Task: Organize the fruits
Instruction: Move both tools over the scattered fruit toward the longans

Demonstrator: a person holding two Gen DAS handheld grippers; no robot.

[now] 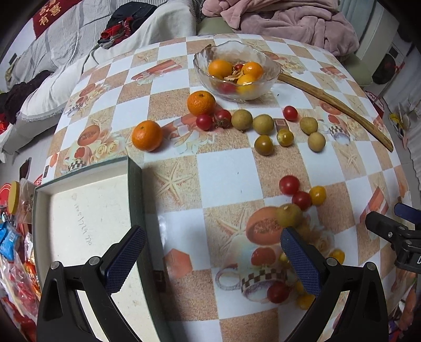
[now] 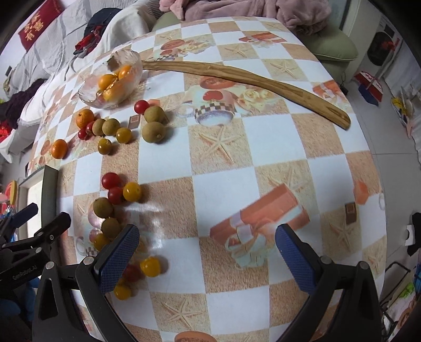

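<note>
A glass bowl (image 1: 236,71) with oranges and small tomatoes stands at the table's far side; it also shows in the right wrist view (image 2: 110,81). Two tangerines (image 1: 146,135) lie loose in front of it, with red cherry tomatoes (image 1: 204,122), longans (image 1: 242,119) and yellow tomatoes (image 1: 317,195). A shallow box tray (image 1: 134,184) sits at the near left. My left gripper (image 1: 213,260) is open and empty, low over the tray's right edge. My right gripper (image 2: 208,254) is open and empty over bare cloth, with a fruit cluster (image 2: 110,194) to its left.
A long wooden stick (image 2: 250,79) lies across the table's far right. The round table has a checkered cloth (image 2: 236,157). A sofa with clothes (image 1: 289,18) is behind. Snack packets (image 1: 13,250) lie off the near left edge.
</note>
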